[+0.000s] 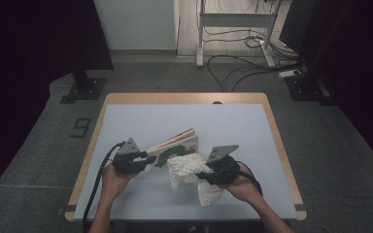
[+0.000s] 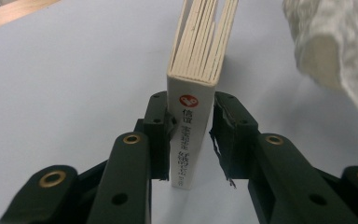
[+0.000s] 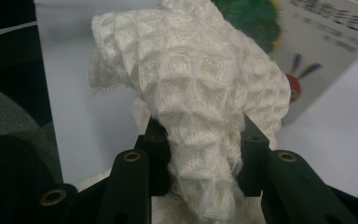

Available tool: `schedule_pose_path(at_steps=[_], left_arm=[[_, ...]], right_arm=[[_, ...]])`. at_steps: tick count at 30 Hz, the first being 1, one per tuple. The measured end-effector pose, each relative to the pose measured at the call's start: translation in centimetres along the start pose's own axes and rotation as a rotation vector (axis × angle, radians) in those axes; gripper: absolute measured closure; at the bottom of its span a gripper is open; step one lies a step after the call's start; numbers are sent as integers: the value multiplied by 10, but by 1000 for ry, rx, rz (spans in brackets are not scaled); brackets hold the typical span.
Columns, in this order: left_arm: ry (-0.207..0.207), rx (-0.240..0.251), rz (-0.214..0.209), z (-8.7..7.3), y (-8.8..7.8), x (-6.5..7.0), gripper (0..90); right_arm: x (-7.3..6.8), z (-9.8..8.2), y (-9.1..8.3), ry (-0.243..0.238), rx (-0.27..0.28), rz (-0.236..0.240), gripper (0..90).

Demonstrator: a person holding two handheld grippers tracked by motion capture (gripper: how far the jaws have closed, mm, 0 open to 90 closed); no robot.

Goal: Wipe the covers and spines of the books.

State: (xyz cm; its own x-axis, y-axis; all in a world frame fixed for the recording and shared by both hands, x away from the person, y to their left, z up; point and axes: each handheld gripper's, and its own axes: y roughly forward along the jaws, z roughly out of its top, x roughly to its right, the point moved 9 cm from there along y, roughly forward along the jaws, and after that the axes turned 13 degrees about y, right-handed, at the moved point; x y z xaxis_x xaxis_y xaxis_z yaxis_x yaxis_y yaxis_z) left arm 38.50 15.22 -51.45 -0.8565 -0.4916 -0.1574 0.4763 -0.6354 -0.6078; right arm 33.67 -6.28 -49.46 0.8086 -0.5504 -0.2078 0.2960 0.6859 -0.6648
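The right gripper (image 1: pixel 205 175) sits near the table's (image 1: pixel 141 199) near edge, right of centre, its 2 jaws pinched on a white waffle-knit cloth (image 1: pixel 189 171). In the right gripper view the cloth (image 3: pixel 200 93) bulges up between the jaws in a thick bunch and fills the gap between the pads; more of it hangs below them. From above, part of the cloth lies draped toward the near edge, while the upper bunch rests against the book's (image 1: pixel 175 145) near cover.

The left gripper (image 1: pixel 148 159) is at about the same depth, left of centre, and its jaws are clamped on the book's spine end. In the left gripper view the white spine (image 2: pixel 189 140) stands upright between the 2 pads — the left pad is flat against it; the right pad's torn lining is close beside it and whether it touches I cannot tell. The pages (image 2: pixel 205 37) fan slightly open beyond the spine, running away from the jaws. The cloth (image 2: pixel 335 51) shows at the right of that view, near the book.

The book lies just beyond both grippers, near the middle of the table, angled up to the right, its covers parted a little.

Beyond the book the grey mat (image 1: pixel 223 121) is bare to the far wooden edge — open room also left of the left gripper and right of the right one.
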Motion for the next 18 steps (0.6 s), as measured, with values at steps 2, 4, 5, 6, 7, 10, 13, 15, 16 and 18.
schedule_pose_path(at_steps=[2, 4, 5, 6, 7, 10, 13, 15, 16, 18], left_arm=[[0, 0, -1, 0, 0, 0, 675], [0, 1, 0, 0, 0, 0, 675], [0, 1, 0, 0, 0, 0, 675], [1, 0, 0, 0, 0, 0, 675], [1, 1, 0, 0, 0, 0, 675], [3, 0, 0, 0, 0, 0, 673], [5, 0, -1, 0, 0, 0, 673], [5, 0, -1, 0, 0, 0, 673], [5, 1, -1, 0, 0, 0, 673], [6, 0, 0, 0, 0, 0, 673]], right_arm=[[-5, 2, 6, -12, -4, 11, 636], [-11, 4, 13, -20, -9, 21, 636], [-13, 4, 15, -26, -11, 26, 636], [-15, 5, 17, -32, -12, 27, 636], [-17, 5, 20, -39, -16, 30, 636], [-22, 6, 27, -54, -19, 37, 635], [-25, 2, 37, -62, -30, 38, 635], [-27, -1, 44, -70, -38, 33, 634], [-27, -3, 46, -73, -40, 34, 633], [-28, -6, 53, -78, -45, 30, 632]])
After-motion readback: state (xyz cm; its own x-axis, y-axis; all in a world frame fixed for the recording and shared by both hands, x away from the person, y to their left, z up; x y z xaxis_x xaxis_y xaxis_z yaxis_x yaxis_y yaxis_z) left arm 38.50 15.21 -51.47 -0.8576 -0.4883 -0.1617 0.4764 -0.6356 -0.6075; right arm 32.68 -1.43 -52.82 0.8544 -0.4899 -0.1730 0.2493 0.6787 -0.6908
